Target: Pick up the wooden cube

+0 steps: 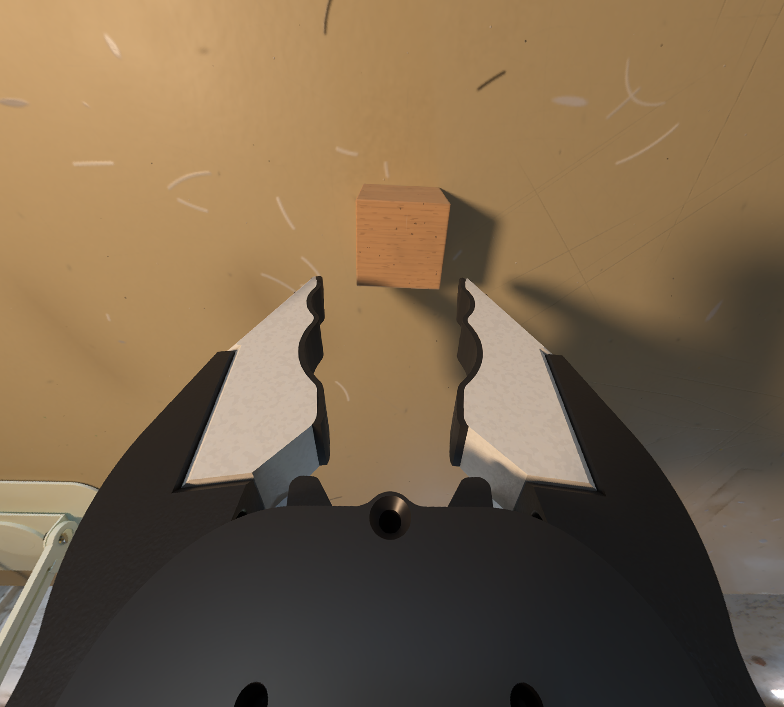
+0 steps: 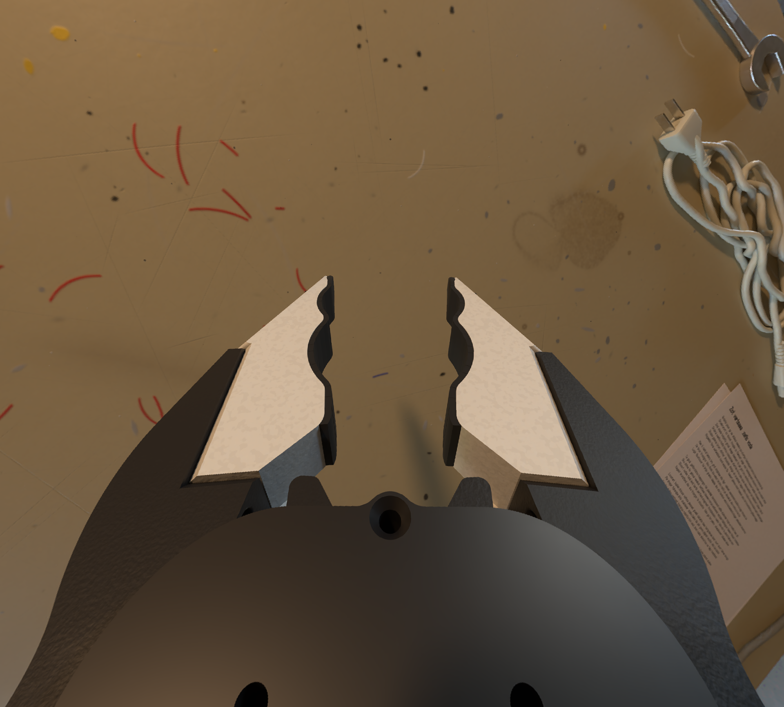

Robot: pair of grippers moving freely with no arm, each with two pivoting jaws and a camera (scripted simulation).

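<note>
Cube [image 1: 402, 239]: wooden, light orange-brown with fine dark specks; rests flat on the tan board [image 1: 169, 262], casting a shadow to its right and toward the camera.
Cube position: just ahead of the left gripper's fingertips, in line with the gap between them but a little right of its centre — not touching either finger.
Left gripper [image 1: 390, 283]: jaws released, nothing between them; black body, pale fingers with dark wavy inner pads [image 1: 314, 343].
Board, left view: scratched with short white and dark curved marks; faint straight score lines to the right.
Lamp arm [image 1: 29, 559]: cream, jointed, at the lower-left edge of the left view; only partly in view.
Right gripper [image 2: 390, 283]: jaws released, empty; it hangs over bare board — the cube is not in this view.
Board, right view: red curved marks to the left, yellow blobs at upper left, black specks across the top, a darker stain right of centre.
Wrench [image 2: 721, 16]: grey metal, lying diagonally at the upper right, open end nearest the camera.
Cable [image 2: 738, 220]: white, loosely bundled with its plug at the top, just below the wrench.
Paper [image 2: 721, 495]: printed sheets at the lower right, beside the right finger housing.
</note>
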